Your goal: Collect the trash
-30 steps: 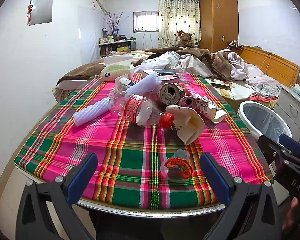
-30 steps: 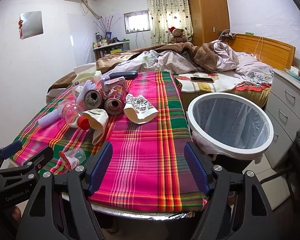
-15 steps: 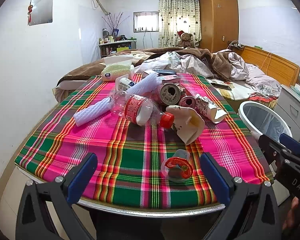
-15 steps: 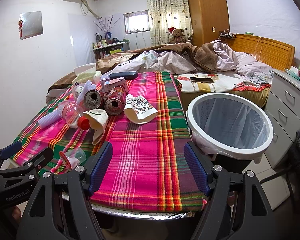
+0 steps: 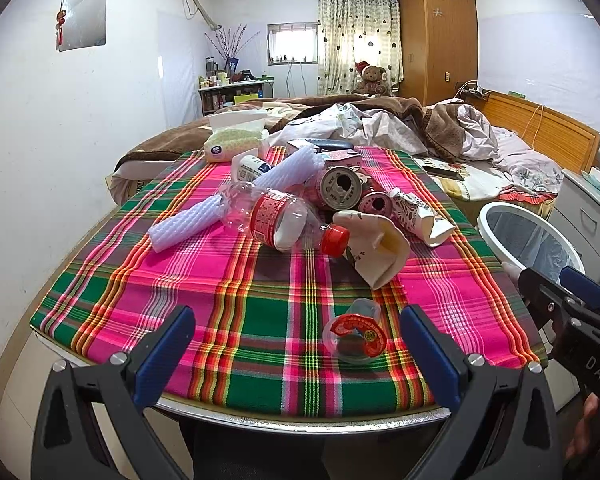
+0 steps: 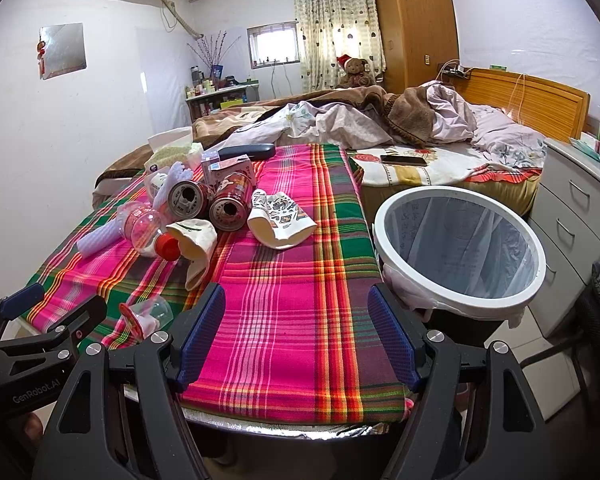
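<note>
Both tools hover at the near edge of the desk (image 5: 228, 300), which is covered in a pink, green and orange plaid cloth. The left tool (image 5: 296, 344) has its blue-padded fingers spread wide with nothing between them; the right tool (image 6: 296, 332) is likewise wide apart and empty.

The trash lies in a loose pile toward the far middle of the desk. A clear plastic bottle (image 5: 284, 224) lies on its side, its long axis running left to right, red cap pointing right and toward the camera. A white ribbed foam sleeve (image 5: 188, 226) lies to its left, angled away toward the far right. Two drink cans (image 5: 342, 190) lie on their sides behind the bottle, opened tops facing the camera. A crushed paper cup (image 5: 374, 250) touches the bottle cap, its mouth turned to the right; a second patterned paper cup (image 5: 420, 216) lies just beyond. A small clear cup (image 5: 354, 334) with a red peeled lid lies alone near the front edge, between the left tool's fingers in that view.

A white-rimmed bin (image 6: 460, 248) with a liner stands just beside the desk's right edge. Behind the desk is an unmade bed (image 6: 380, 120) with a phone (image 6: 404, 160) on it.
</note>
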Motion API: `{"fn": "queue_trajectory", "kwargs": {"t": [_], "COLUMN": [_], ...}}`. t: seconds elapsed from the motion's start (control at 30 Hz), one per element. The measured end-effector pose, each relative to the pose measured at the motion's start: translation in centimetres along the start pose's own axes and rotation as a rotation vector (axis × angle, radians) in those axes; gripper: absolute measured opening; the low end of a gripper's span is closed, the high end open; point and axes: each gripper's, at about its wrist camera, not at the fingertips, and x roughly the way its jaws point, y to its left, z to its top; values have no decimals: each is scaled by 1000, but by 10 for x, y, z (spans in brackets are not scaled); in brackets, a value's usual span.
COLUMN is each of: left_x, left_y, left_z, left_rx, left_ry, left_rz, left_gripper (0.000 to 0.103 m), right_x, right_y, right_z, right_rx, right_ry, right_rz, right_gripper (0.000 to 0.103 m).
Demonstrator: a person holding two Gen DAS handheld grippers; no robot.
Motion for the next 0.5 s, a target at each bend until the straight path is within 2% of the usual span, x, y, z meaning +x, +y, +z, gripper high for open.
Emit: {"fn": "queue_trajectory", "kwargs": {"t": [0.5], "left_x": [0], "left_y": [1], "left_z": [0], "left_rx": [-2], "left_ry": [1], "left_rz": [1], "left_gripper": [103], "right_x": [0], "right_y": [-1], "right_z": [0], "right_rx": [2], "right_ry": [0], "right_rz": [-1], "right_gripper": [75]}}
